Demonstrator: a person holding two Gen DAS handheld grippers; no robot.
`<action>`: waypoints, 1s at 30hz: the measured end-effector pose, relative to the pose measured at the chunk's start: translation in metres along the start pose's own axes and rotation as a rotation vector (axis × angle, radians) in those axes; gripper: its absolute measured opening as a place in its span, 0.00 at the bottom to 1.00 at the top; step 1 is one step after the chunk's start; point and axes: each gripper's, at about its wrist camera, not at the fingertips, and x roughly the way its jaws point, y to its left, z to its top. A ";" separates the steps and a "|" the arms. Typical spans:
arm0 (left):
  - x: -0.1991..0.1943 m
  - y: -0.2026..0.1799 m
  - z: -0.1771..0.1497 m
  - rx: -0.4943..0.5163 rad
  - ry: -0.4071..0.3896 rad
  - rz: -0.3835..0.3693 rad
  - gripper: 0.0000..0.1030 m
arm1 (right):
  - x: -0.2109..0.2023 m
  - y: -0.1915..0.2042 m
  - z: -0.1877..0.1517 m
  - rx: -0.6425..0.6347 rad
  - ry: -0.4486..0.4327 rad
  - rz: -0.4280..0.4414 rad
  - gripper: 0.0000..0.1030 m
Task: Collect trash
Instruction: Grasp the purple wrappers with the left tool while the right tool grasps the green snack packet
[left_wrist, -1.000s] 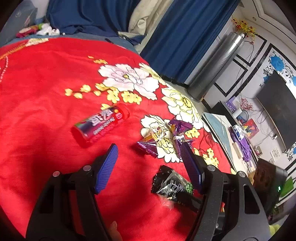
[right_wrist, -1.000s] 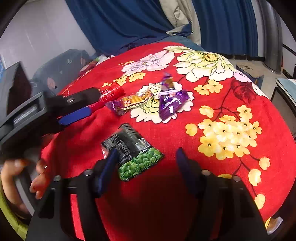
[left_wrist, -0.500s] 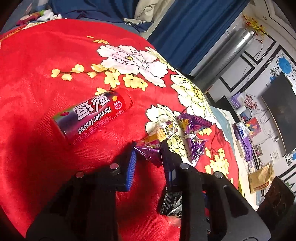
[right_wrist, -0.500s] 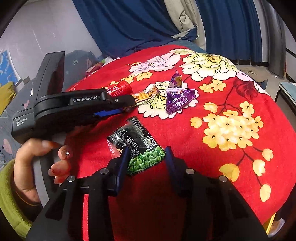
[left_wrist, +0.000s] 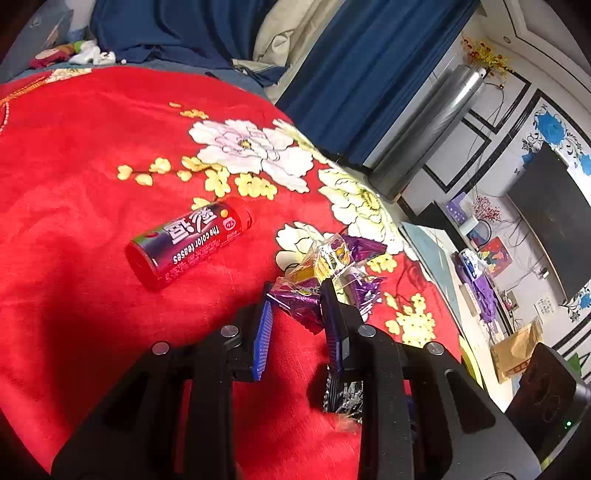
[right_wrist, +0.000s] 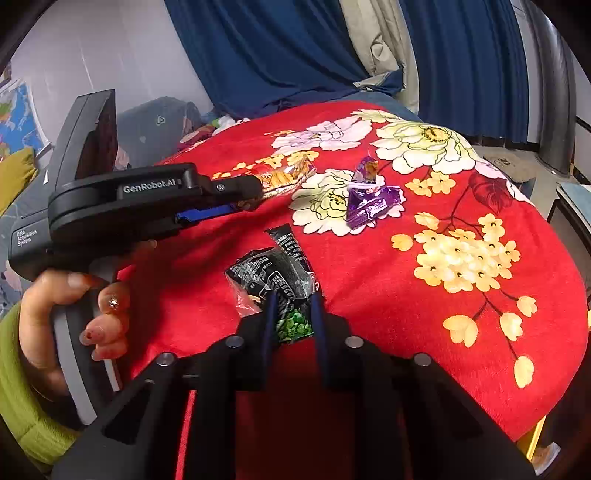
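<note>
Left hand-held gripper (left_wrist: 295, 302) clamps purple wrapper (left_wrist: 297, 301) — right hand-held gripper (right_wrist: 294, 308) pinches pea packet (right_wrist: 275, 273) (both lifted).

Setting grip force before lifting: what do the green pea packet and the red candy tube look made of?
green pea packet: thin glossy plastic film, likely; it crinkles and catches glare between the right gripper fingers.
red candy tube: looks like rigid plastic with a shiny printed label, holding a round shape on the red blanket.

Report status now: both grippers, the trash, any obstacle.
Left gripper shut on purple wrapper. Right gripper shut on pea bag. Red tube loose on blanket. Nothing blocking.
</note>
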 end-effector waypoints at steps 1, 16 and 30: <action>-0.003 -0.001 0.000 0.001 -0.005 -0.001 0.18 | -0.001 0.001 0.000 -0.001 -0.003 0.000 0.15; -0.049 -0.025 0.004 0.069 -0.102 -0.027 0.18 | -0.035 -0.009 0.008 0.027 -0.088 -0.020 0.12; -0.052 -0.062 -0.005 0.161 -0.103 -0.068 0.18 | -0.067 -0.047 0.014 0.091 -0.156 -0.089 0.00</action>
